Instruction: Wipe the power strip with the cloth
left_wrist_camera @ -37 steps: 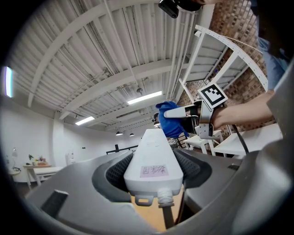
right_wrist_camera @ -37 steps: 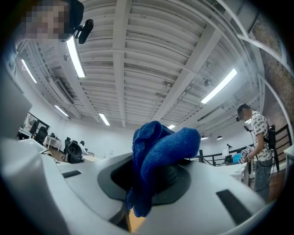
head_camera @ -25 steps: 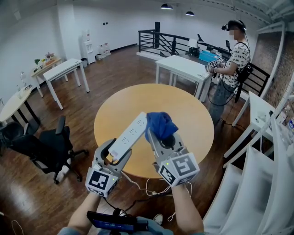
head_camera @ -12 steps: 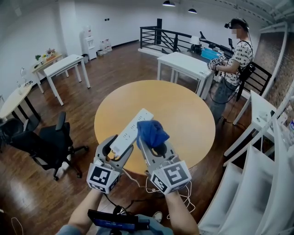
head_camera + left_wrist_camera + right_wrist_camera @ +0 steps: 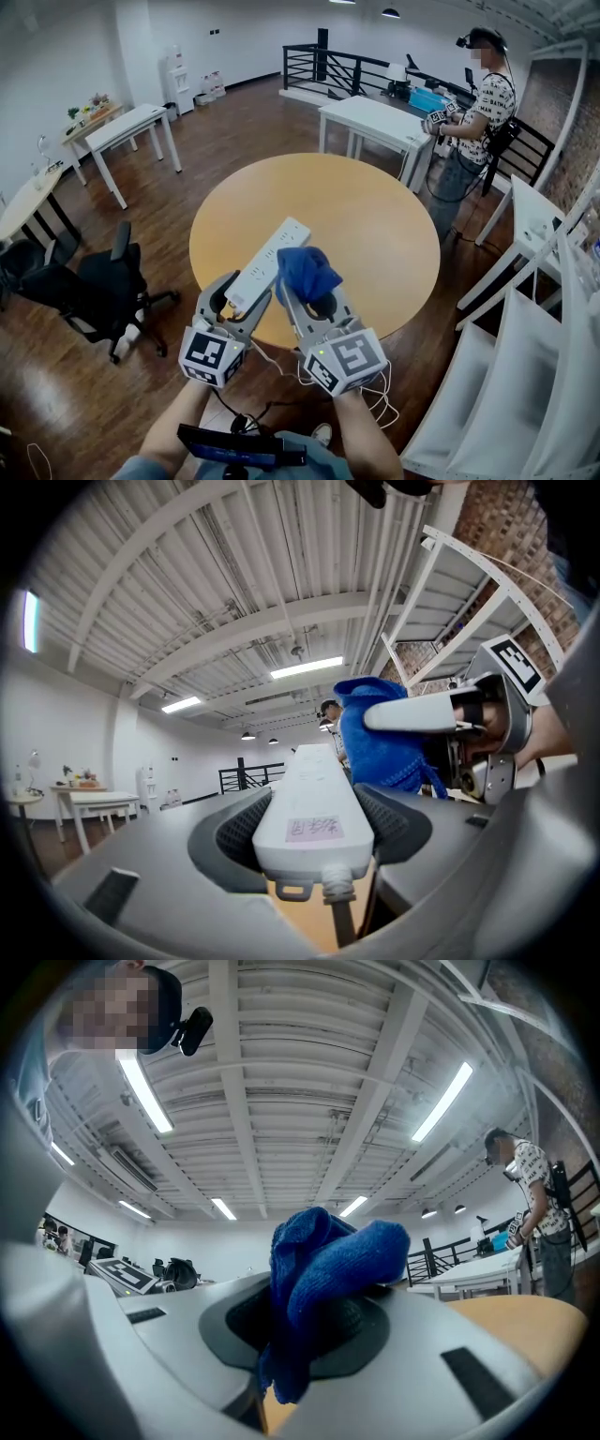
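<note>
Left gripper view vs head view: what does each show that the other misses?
Only the left gripper view: the sticker on the power strip at its cord end, and the ceiling lights. Only the head view: the office chair and the left gripper's marker cube. Both: the left gripper clamping the strip, the right gripper clamping the blue cloth.

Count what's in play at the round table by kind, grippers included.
left gripper, right gripper: 2
power strip, white, held in the left gripper: 1
cloth, blue, held in the right gripper: 1
round table, wood top: 1
Total: 5
</note>
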The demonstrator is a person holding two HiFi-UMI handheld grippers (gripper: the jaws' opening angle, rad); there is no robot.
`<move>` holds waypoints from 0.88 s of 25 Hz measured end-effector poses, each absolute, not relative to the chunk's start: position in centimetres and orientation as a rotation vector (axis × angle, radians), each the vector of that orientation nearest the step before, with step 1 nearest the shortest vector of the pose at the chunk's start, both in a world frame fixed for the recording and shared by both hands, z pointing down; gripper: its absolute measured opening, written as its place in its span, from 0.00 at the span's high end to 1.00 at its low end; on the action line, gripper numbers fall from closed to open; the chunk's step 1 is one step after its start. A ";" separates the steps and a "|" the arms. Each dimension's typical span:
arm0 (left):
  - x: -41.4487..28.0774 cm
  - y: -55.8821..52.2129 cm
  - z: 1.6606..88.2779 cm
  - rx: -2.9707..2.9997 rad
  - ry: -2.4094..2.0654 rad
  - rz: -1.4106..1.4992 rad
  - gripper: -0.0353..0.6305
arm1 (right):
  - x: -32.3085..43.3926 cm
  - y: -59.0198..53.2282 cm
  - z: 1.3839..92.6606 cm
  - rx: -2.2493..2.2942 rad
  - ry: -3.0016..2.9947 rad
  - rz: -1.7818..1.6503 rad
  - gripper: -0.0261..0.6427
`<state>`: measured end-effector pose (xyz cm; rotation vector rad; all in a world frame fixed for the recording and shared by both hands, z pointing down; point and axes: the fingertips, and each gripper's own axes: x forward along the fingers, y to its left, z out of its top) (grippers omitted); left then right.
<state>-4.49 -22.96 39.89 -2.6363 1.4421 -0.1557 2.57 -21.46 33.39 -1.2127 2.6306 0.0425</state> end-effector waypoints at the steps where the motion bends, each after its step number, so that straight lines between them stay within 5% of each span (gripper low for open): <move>1: -4.6 -23.3 40.6 -2.643 1.452 -0.160 0.53 | 2.9 -21.6 33.6 -1.223 2.629 0.036 0.86; 22: -6.4 -27.1 61.3 -2.873 1.614 -0.563 0.53 | 7.3 -20.7 40.1 -1.451 2.659 -0.127 0.86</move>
